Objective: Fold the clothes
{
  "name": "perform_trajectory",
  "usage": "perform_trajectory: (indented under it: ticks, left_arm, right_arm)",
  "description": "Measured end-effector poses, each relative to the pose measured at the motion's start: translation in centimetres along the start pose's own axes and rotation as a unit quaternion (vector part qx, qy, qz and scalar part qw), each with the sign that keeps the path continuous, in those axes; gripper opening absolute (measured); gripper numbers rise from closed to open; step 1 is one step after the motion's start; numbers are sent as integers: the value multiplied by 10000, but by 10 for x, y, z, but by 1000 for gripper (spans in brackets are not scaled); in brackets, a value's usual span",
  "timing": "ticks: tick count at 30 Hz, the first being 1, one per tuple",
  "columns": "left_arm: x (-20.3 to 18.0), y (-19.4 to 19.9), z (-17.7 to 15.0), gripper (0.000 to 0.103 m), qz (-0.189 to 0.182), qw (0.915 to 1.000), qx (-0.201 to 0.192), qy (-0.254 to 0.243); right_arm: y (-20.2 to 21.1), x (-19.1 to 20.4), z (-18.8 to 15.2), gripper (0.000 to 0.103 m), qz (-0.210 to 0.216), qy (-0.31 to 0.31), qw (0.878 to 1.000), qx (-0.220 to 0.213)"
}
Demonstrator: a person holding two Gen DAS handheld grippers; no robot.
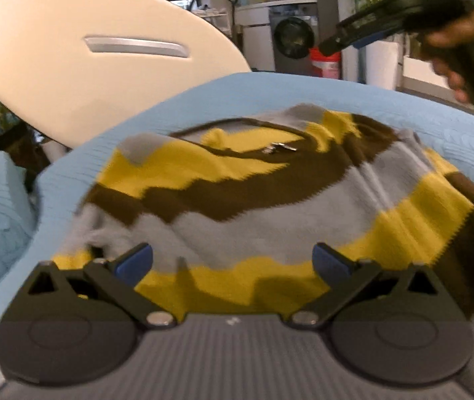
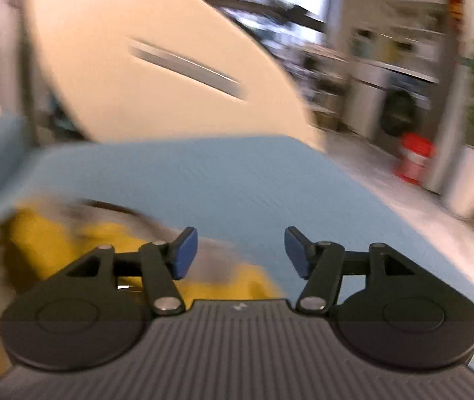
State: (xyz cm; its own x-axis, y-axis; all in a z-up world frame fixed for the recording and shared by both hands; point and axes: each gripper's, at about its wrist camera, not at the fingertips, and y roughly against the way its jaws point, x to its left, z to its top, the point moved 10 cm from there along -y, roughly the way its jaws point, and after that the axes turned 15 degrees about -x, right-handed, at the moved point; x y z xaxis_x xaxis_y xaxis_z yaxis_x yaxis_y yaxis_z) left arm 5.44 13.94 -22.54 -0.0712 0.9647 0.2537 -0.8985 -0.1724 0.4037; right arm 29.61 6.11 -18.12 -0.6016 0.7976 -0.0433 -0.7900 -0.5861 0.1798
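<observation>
- Left gripper (image 1: pixel 232 263) hangs low over the near hem of the striped sweater (image 1: pixel 257 200) with its blue pads spread wide; nothing is between them and they do not press the knit.
- Right gripper (image 2: pixel 241 253) is also spread, its pads apart with only bare cover showing between them; it sits off the sweater's right edge, and in the left wrist view it appears raised beyond the sweater's far right corner, held by the person's hand (image 1: pixel 460 50).
- The sweater lies flat on the blue quilted cover (image 1: pixel 270 93), neckline (image 1: pixel 237 133) on the far side and hem on the near side, with a small metal clasp or tag just inside the neckline.
- Judged from its look, the sweater is a soft, light, thick knit in grey, yellow and brown bands: it will drape and sag, stretch a little if pulled, and should not slip from rubbery pads.
- Good places to take hold seem to be the outer corners: the shoulders beside the neckline, or the hem corners, pinching both layers so that the fold carries evenly.
- Beyond the cover, well away from the sweater, stand a washing machine (image 1: pixel 293 38) and a red bucket (image 1: pixel 325 61); what either holds cannot be told.
</observation>
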Motion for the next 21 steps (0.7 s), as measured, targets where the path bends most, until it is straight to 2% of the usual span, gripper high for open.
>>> perform_trajectory:
  ticks: [2,4,5,7,11,13,15,17,21]
  left_arm:
    - [22,25,-8,103,108,9997,113,-183]
    - [55,60,-29,103,378,9986,251,-271]
    - [71,78,-40,103,513,9977,319,-315]
    - [103,113,-61,103,782,9951,456,-403]
    - [164,180,-132,99,1473,9837,986,-309]
    - [184,211,-158,99,1911,9762,1027,-61]
    - [193,236,-173,101,2218,9705,944,116]
    - [194,250,-183,101,2343,9679,892,189]
    - [195,259,-194,101,2414,9662,872,230]
  right_arm:
    - [14,46,-6,62,529,-145,9985,90]
    - [24,81,-13,62,846,-108,9963,140]
    - [39,117,-17,62,1171,-22,9930,122]
    - [57,156,-23,62,1526,23,9882,112]
    - [76,249,-43,62,2309,-87,9727,206]
    - [69,286,-48,62,2437,-413,9686,275]
    - [49,306,-51,62,2338,-728,9687,407]
    - [17,319,-59,62,2106,-967,9707,643]
    - [-20,335,-73,61,2090,-996,9668,1084]
